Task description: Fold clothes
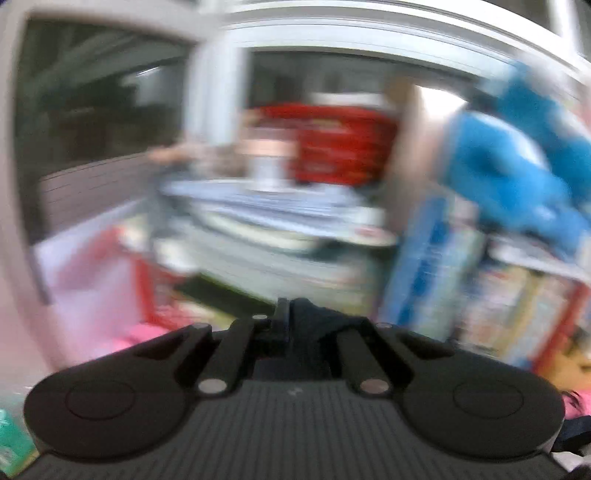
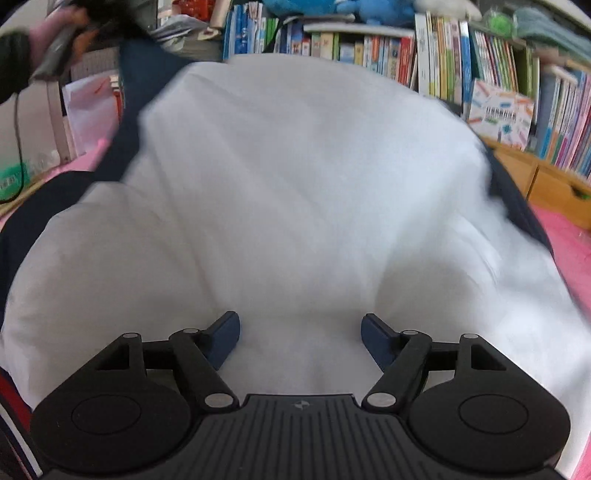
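Shirt lifted at one corner

The left gripper (image 1: 291,317) is clenched on the shirt's (image 2: 295,177) navy edge; the right gripper (image 2: 300,338) hangs released over the white cloth.

Left gripper (image 1: 291,314) raised, fingers pressed together on dark cloth (view blurred); right gripper (image 2: 300,338) level, fingers spread wide.

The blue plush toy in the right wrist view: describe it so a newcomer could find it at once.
Start at the bookshelf that fills the back wall behind the white garment. Look along its top edge, near the middle. The blue plush toy lies there above the book spines, soft and rounded where everything beside it is flat and upright.
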The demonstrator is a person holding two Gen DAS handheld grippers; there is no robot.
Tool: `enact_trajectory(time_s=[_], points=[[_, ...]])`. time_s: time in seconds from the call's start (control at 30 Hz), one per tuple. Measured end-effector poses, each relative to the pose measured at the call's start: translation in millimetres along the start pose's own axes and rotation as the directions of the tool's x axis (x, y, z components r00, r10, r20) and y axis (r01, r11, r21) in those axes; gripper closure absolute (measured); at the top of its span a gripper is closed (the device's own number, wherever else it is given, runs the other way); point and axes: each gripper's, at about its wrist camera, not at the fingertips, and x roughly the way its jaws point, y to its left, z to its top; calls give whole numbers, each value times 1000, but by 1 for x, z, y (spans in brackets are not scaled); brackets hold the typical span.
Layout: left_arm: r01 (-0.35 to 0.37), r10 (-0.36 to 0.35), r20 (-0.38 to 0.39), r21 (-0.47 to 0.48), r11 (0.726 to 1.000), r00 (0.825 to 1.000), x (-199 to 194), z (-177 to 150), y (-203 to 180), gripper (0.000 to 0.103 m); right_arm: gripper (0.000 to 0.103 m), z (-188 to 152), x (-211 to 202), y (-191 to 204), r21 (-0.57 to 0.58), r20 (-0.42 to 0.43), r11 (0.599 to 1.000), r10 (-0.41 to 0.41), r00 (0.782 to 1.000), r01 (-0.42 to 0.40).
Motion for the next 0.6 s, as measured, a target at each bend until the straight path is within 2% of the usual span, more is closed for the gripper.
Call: enact_trajectory(time_s=[0.1,0.2,0.27,0.33,0.4,0.5,0.6], points=[[-101,104,-80,44,994,991,27,-30,36,98,30,3,-3,3,22,-49,999,36,998,-34],[-157,156,-176,6,988,972,51,-70,62,98,30,14,-16,5,5,-52,997,78,996,-77],[-187,180,-229,-5,982,957,64,-94,76,98,29,31,-35,-3,-5,19,991,134,991,-134],[-197,193,-261,10,980,946,71,-113,82,98,25,56,-58,-19,-17,117,983,183,976,-182],[-200,195,-282,14,980,939,76,-128,86,98,17,87,-26,-27,-49,99,990,134,986,-130],[-203,202,-279,25,979,939,77,-144,88,98,16,134,26,-40,-100,66,994,52,996,-46],[-204,214,-259,64,977,942,70,-143,81,98,15,181,77,-52,-152,38,988,-32,999,37]])
